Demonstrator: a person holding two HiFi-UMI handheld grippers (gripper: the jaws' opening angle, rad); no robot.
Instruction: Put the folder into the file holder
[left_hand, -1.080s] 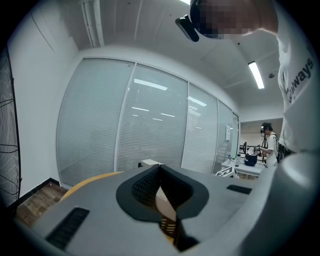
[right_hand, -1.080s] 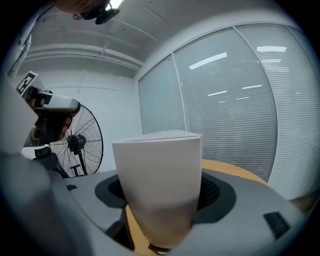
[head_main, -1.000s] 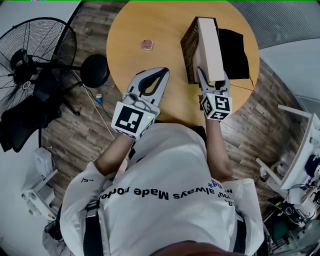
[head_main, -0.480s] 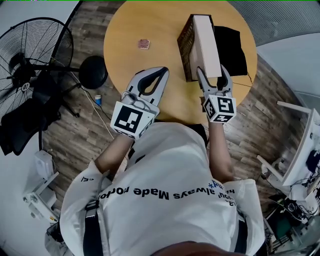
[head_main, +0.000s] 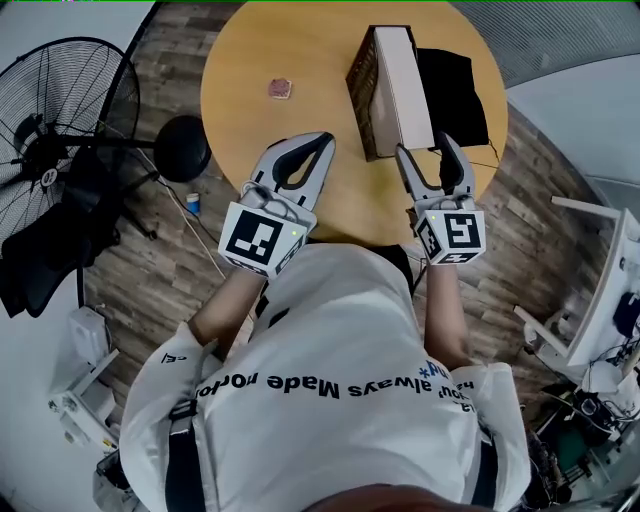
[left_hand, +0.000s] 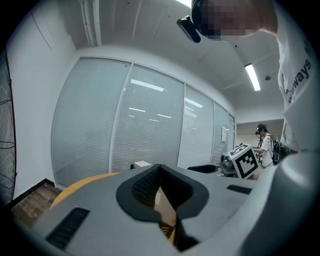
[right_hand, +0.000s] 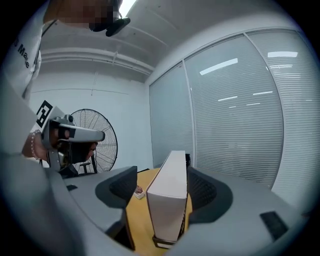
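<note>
1. The person's white shirt (head_main: 340, 380) is closest, at the bottom of the head view.
2. The left claw (head_main: 318, 150) is out over the near edge of the round yellow desk (head_main: 300, 50). Its two jaws are closed with the tips together. It holds nothing.
3. The right claw (head_main: 422, 148) is also at the near edge of the desk. Its jaws are wide apart. The near end of the folder (head_main: 408, 85) shows between them, with a gap on each side, so the claw is not gripping it.
4. The folder is pale and stands upright in the dark mesh file holder (head_main: 362, 80), a bit farther back on the desk.
5. A black cloth (head_main: 455, 85) lies just beside the file holder, on its right.
6. A small pinkish thing (head_main: 279, 88) sits on the desk, well apart to the left. It is too small to tell what it is.
7. Off the desk, a big black fan (head_main: 60, 120) stands on the wooden floor (head_main: 170, 250) at the left.
</note>
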